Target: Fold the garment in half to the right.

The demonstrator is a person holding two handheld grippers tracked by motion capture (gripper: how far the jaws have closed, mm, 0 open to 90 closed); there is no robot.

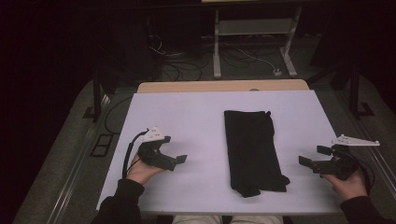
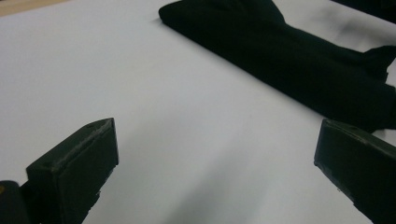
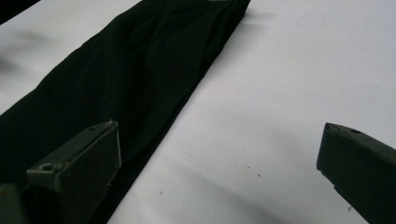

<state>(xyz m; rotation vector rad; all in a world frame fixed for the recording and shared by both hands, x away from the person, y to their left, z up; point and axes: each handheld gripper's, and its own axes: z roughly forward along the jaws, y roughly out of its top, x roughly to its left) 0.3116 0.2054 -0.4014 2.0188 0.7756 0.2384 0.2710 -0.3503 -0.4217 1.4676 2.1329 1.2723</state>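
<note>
1. Worktop [image 1: 196, 121]: a white sheet laid over a wooden top whose far edge shows as a tan strip in the high view.
2. Black cloth [image 1: 253, 151]: a folded dark garment lying flat, long axis running from the far side toward me, slightly right of the worktop's middle. Its near end is uneven, with a small flap at the near right corner. It lies between my two grippers and touches neither.
3. My left gripper [image 1: 180, 161]: held in my left hand [image 1: 142, 170] over the near left part of the worktop, pointing right toward the cloth, well apart from it. In the left gripper view my jaws stand wide open with only bare white surface between them; the cloth [image 2: 299, 65] lies beyond, running across the upper right.
4. My right gripper [image 1: 311, 156]: held in my right hand [image 1: 348, 184] at the near right edge, pointing left toward the cloth, near it but apart. In the right gripper view my jaws stand wide open and hold nothing; the left jaw overlaps the cloth [image 3: 130, 74] in the picture, the right one stands over white surface.
5. Grey three-cornered plate [image 1: 355, 141]: on top of my right gripper.
</note>
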